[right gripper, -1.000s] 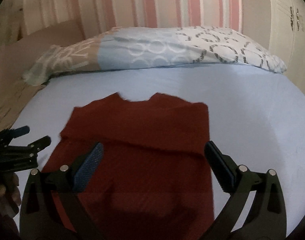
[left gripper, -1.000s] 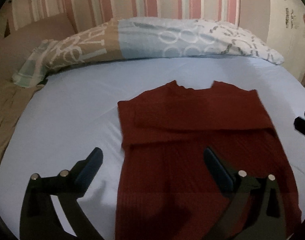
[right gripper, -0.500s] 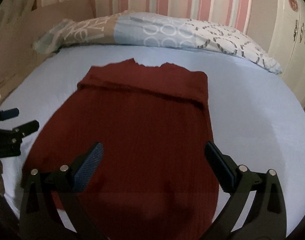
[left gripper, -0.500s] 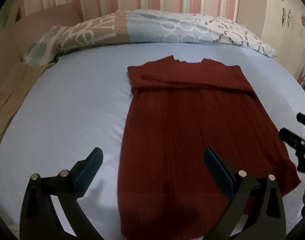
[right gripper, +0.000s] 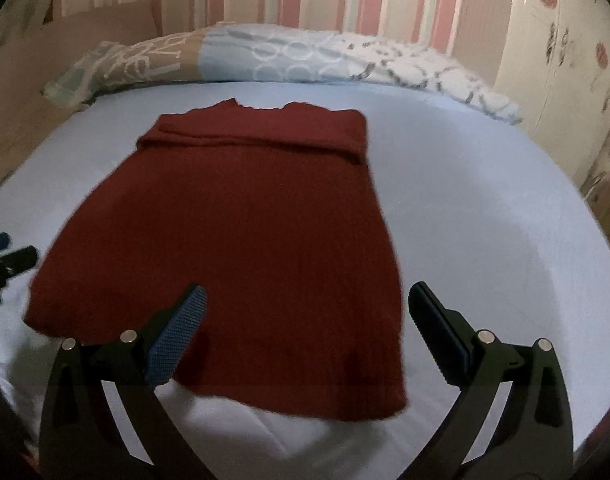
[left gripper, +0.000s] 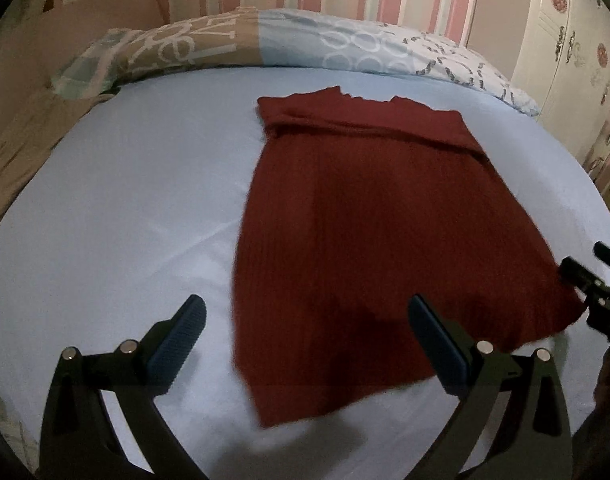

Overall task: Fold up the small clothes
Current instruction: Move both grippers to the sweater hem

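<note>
Where sleeves fold under, red sweater (left gripper: 369, 248) flat, hand-held grippers (left gripper: 305, 336) (right gripper: 305, 328) apart, bedsheet (left gripper: 137, 208).

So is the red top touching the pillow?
Apart. In the left wrist view a strip of blue sheet lies between the red top and the pillow.

The dark red garment (right gripper: 241, 248) lies flat on the light blue sheet (right gripper: 485, 220) (its top part is folded over). The right gripper (right gripper: 305, 332) hovers wide open above its near hem, and a patterned pillow (right gripper: 265, 56) lies behind.
</note>
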Motion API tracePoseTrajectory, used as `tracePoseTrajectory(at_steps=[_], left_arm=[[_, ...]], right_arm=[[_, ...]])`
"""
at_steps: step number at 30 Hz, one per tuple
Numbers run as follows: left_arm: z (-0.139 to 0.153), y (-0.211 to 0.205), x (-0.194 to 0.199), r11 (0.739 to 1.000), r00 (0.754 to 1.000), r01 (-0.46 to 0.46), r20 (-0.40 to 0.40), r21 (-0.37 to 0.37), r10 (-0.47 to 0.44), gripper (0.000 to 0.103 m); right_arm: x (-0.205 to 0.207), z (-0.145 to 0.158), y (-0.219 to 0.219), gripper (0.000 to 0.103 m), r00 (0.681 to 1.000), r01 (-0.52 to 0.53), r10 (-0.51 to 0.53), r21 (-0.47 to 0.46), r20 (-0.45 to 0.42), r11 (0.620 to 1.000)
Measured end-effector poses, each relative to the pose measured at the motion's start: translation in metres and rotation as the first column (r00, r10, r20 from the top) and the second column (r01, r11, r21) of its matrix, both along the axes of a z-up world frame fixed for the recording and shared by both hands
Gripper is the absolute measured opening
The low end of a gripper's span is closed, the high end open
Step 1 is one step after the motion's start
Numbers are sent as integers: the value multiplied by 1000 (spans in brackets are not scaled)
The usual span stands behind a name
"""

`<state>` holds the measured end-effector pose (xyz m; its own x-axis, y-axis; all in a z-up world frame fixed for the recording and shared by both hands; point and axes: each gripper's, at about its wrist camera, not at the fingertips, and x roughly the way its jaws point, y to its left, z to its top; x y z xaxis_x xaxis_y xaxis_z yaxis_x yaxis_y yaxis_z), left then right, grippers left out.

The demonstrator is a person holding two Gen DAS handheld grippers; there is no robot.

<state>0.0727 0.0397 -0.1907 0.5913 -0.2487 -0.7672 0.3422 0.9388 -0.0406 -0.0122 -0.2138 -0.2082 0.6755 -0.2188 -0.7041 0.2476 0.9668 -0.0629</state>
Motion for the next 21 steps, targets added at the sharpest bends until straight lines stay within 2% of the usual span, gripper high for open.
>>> tracePoseTrajectory(at_steps=[3,7,12,16,18,19,21], left_arm=[[-11,11,-10,1000,1000,15,-6,12,-15,101],[-26,19,-12,998,1000,28,-15,55,-28,101],[-56,17,-2,997,990,79,-117,20,-76,101],[-68,16,6,997,982,71,-172,-30,-75,101],[-69,12,7,997,981,78,-178,1,-77,100],[-67,10,5,996,982,85,-172,6,-83,97],[-59,8,4,995,982,98,-163,-14,-99,79]], right_arm=[[-9,-11,0,100,1000,5,-6,-16,-31,1000],[-17,-14,1,100,1000,7,-7,-5,-28,1000],[-17,-11,2,100,1000,-4,3,-16,-18,1000],[-15,-8,4,100,1000,-2,2,-22,-22,1000],[-13,-7,5,100,1000,-3,2,-31,-23,1000],[-13,-7,4,100,1000,-3,3,-35,-26,999],[-12,-7,1,100,999,0,-1,-31,-35,1000]])
